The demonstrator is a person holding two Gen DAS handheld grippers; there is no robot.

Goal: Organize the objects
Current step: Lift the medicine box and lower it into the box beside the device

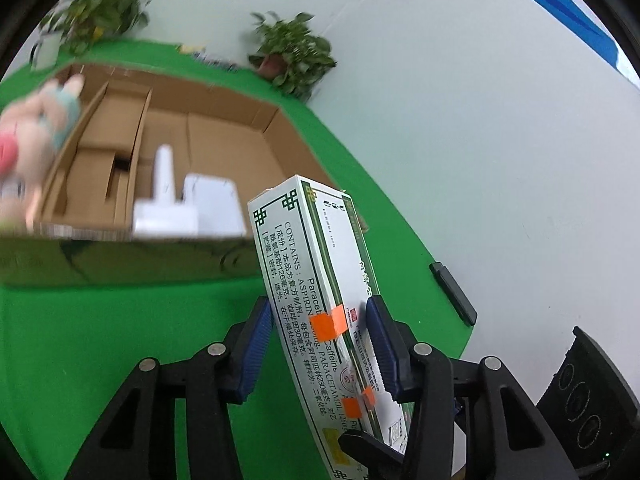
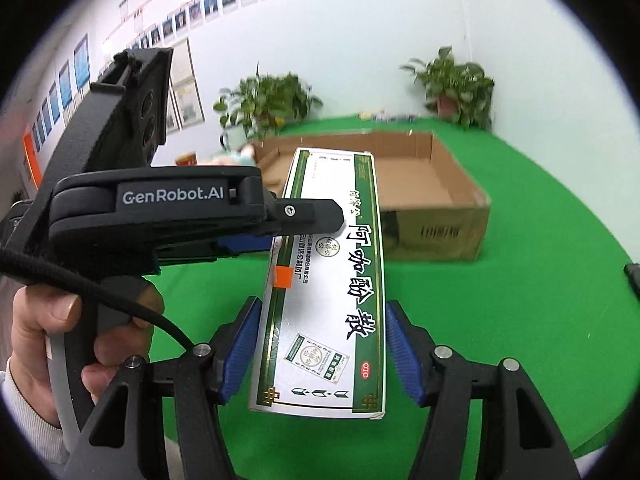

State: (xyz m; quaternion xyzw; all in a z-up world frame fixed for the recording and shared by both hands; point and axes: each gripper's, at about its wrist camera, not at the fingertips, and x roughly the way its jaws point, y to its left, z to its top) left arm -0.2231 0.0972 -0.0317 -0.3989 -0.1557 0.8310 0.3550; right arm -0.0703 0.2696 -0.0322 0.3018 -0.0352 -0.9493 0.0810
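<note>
A white and green medicine box (image 1: 320, 292) with orange tape is held above the green table. My left gripper (image 1: 320, 344) is shut on the medicine box, its blue pads on both faces. In the right wrist view the same box (image 2: 332, 280) lies between my right gripper's (image 2: 322, 344) fingers, which stand spread with gaps on both sides, so the right gripper is open. The left gripper (image 2: 304, 224) reaches in from the left there and clamps the box's left edge. An open cardboard box (image 1: 224, 136) lies beyond, also in the right wrist view (image 2: 432, 184).
White objects (image 1: 188, 204) lie inside the cardboard box. A blurred plush toy (image 1: 36, 128) is at its left edge. Potted plants (image 1: 292, 56) stand at the back of the green table (image 1: 100, 320). A black bar (image 1: 454, 292) lies at the table's right edge.
</note>
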